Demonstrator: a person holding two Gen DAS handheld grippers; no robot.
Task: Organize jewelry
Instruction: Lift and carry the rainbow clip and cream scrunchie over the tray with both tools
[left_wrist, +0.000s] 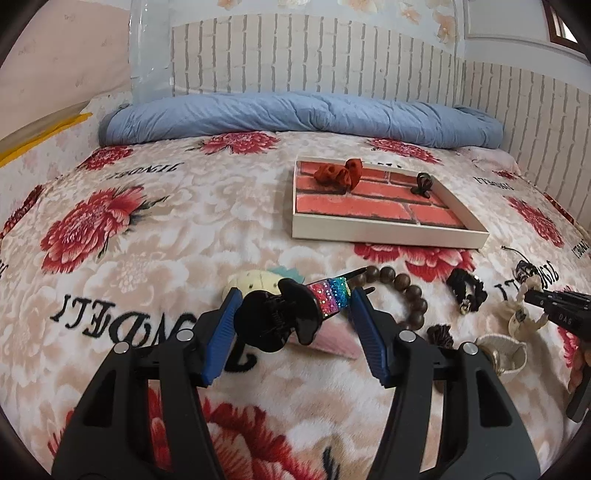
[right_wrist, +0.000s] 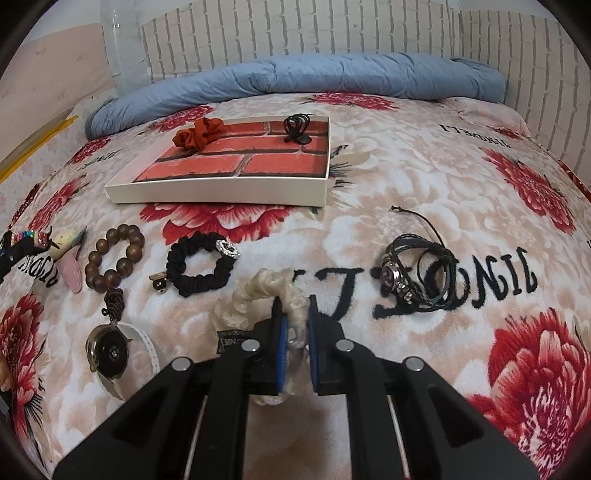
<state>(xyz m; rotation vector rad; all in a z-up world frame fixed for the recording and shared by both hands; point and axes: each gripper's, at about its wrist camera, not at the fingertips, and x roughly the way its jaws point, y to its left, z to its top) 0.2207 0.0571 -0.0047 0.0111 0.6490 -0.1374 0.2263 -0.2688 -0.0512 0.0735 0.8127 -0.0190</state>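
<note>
Lying on the floral bed (left_wrist: 155, 240), the black clip (left_wrist: 275, 319) with its rainbow hairpin (left_wrist: 332, 291) sits between the wide-open fingers of the left hand-held gripper (left_wrist: 291, 297), touching neither pad clearly. The right hand-held gripper (right_wrist: 294, 312) is pinched narrow on the cream scrunchie (right_wrist: 255, 295), which rests on the bed. Beads (right_wrist: 110, 260), a black scrunchie (right_wrist: 199, 269) and a watch (right_wrist: 109, 352) lie left of it; corded bracelets (right_wrist: 421, 278) lie to its right. Farther back, the tray (right_wrist: 221, 194) holds a red scrunchie (right_wrist: 199, 134) and a black claw clip (right_wrist: 295, 129), well apart.
</note>
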